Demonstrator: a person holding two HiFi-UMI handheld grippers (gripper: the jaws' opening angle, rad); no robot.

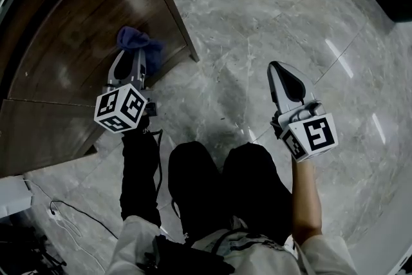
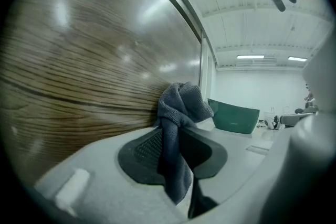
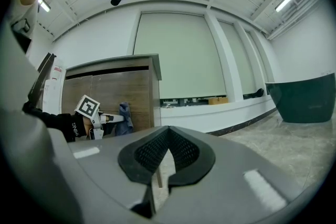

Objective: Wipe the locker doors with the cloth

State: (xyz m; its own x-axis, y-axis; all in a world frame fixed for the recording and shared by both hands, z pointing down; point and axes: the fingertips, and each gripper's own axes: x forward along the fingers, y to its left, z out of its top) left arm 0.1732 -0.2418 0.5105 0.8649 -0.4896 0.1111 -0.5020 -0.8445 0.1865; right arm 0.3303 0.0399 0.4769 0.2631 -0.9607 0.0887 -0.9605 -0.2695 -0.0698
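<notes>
A blue cloth (image 1: 138, 40) hangs bunched from the tips of my left gripper (image 1: 132, 53), which is shut on it. The cloth is at the brown wooden locker door (image 1: 71, 42), near the locker's right corner. In the left gripper view the cloth (image 2: 178, 110) is pinched between the dark pads (image 2: 144, 152), with the wood-grain door (image 2: 79, 71) filling the left. My right gripper (image 1: 282, 67) is out over the marble floor, apart from the locker, shut and holding nothing. The right gripper view shows its jaws meeting at the tip (image 3: 167, 131), with the locker (image 3: 113, 89), the left gripper (image 3: 113, 118) and the cloth (image 3: 125, 112) beyond.
Grey marble floor (image 1: 270, 16) spreads to the right of the locker. A dark green bin (image 3: 307, 97) stands at the far right, also seen behind the cloth as a green bin (image 2: 233, 117). A cable (image 1: 77, 212) and a white box (image 1: 11, 196) lie at lower left.
</notes>
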